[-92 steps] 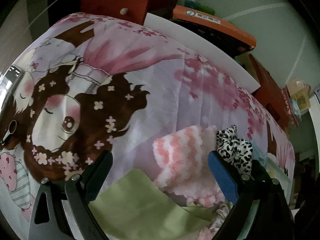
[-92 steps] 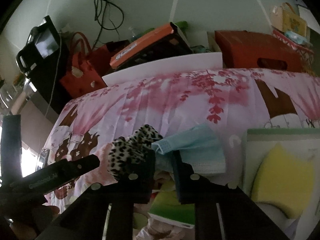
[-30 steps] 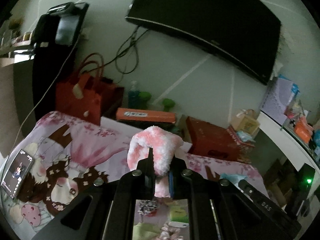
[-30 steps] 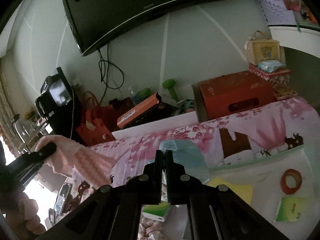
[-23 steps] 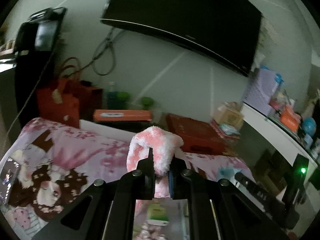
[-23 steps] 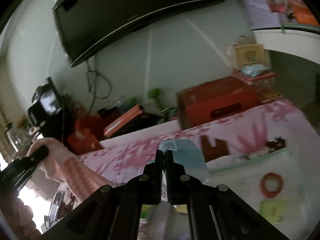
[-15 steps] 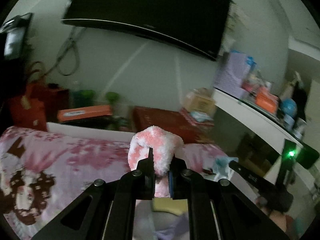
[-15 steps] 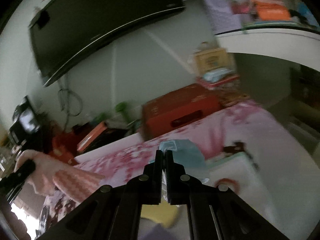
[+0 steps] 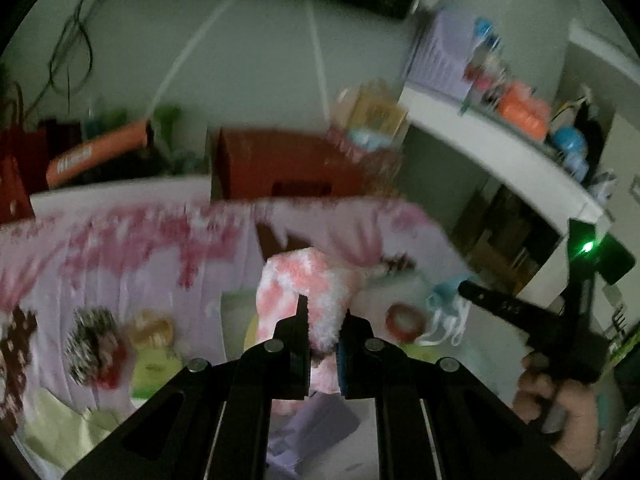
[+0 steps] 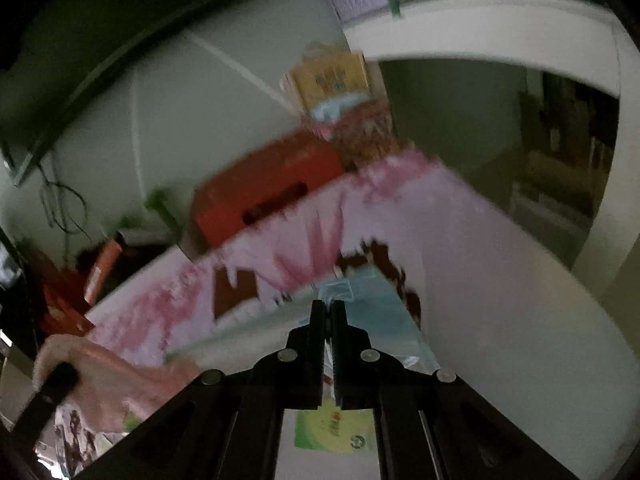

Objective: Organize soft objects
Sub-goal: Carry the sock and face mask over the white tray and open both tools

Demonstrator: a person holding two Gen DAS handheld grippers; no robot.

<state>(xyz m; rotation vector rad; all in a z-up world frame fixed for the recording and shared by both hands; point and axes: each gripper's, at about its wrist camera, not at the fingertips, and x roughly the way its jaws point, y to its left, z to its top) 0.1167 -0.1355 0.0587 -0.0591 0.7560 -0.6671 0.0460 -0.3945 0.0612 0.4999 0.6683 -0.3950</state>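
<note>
Blur smears both views, yet the left gripper [image 9: 323,320] clearly has its jaws pinched tight on a fluffy pink-and-white cloth [image 9: 304,284], held up above the pink bedspread [image 9: 120,248]. The right gripper [image 10: 329,312] has its jaws nearly together, clamping a light blue face mask [image 10: 376,300] in the air over that bedspread, near a red box [image 10: 264,196].

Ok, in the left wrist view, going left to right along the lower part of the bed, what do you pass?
Leopard-print item → pink-and-white fluffy cloth in the left tongs → red tape ring → blue face mask → right tongs, seen side-on.
</note>
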